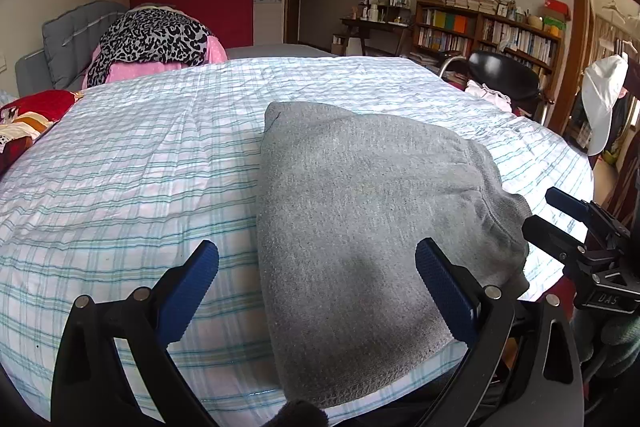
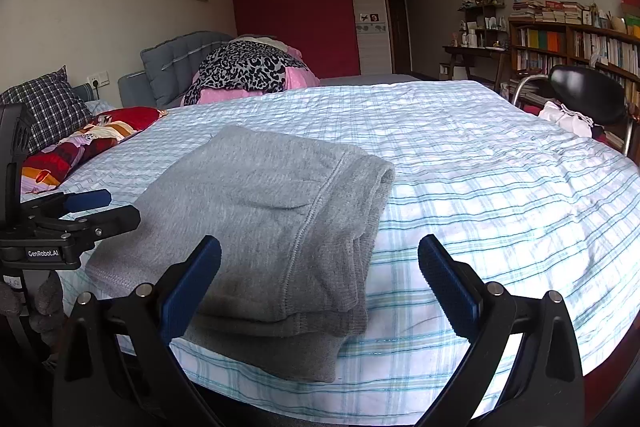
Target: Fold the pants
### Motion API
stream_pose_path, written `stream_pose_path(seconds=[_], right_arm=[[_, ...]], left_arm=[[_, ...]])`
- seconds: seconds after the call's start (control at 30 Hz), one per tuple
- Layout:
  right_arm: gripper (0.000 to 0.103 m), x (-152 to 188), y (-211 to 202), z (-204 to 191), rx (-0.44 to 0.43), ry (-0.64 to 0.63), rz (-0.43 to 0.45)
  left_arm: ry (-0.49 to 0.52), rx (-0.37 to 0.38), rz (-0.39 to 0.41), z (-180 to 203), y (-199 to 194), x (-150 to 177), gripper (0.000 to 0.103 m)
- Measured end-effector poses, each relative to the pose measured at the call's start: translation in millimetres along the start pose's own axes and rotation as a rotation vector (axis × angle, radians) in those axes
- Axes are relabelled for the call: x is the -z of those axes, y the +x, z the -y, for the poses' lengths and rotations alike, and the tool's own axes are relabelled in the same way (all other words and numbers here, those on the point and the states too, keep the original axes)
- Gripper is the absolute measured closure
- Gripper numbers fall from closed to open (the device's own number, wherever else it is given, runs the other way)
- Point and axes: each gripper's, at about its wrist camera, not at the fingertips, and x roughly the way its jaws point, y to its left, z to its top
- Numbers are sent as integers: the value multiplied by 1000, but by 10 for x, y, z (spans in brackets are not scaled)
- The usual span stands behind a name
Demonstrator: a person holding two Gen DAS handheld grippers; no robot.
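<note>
The grey pants (image 1: pixel 360 211) lie folded into a thick rectangular bundle on the bed (image 1: pixel 132 163), near its front edge, resting on a white sheet checked with pale blue and green lines. In the right wrist view the pants (image 2: pixel 264 223) show stacked layers, with the doubled edges facing right and a stitched seam running down the top. The left claw (image 1: pixel 316 279) is spread wide, its blue pads apart with nothing pinched; the right pad sits over the near part of the bundle and the left pad over bare sheet. The right claw (image 2: pixel 320 279) is also spread wide and empty, its left pad in front of the folded stack and its right pad over the sheet. At the head of the bed lie a leopard-print cloth (image 2: pixel 244 67) on pink bedding and a red patterned pillow (image 2: pixel 84 143). A bookshelf (image 1: pixel 484 31) stands against the far wall.
</note>
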Motion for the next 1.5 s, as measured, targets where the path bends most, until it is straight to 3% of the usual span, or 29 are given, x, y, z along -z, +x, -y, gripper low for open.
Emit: stream_pose_path(seconds=[0.17,0.4,0.63,0.8,1.0,1.27,1.33,1.37,1.43,1.5], right_arm=[[3,6,41,31,-9,27,-11],[3,-74,274,277,-65,166,-49],[3,-82,707,484,-132,273,-149],[4,-115,820,452,-152,249,-171],[27,-160,981,441,-257,267,-237],[28,-250,1153,453,-347,268,-305],[32,-264,1171,435,-355,254,-312],[34,-265,1171,417,-357,247,-314],[46,-270,1162,382,-367,234,-309],[53,-272,1142,375,-365,231,-299]], left_arm=[[7,-11,-3,3,13,-8,5],[-19,5,-22,-71,107,-63,5],[-63,41,-64,-223,309,-172,5],[-157,142,-152,-415,562,-213,5],[-265,300,-249,-625,804,-218,5],[-291,408,-302,-704,943,-283,6],[-294,430,-308,-685,964,-295,13],[-297,451,-315,-672,977,-296,24],[-313,500,-338,-648,1020,-287,38],[-295,490,-333,-612,1003,-301,44]])
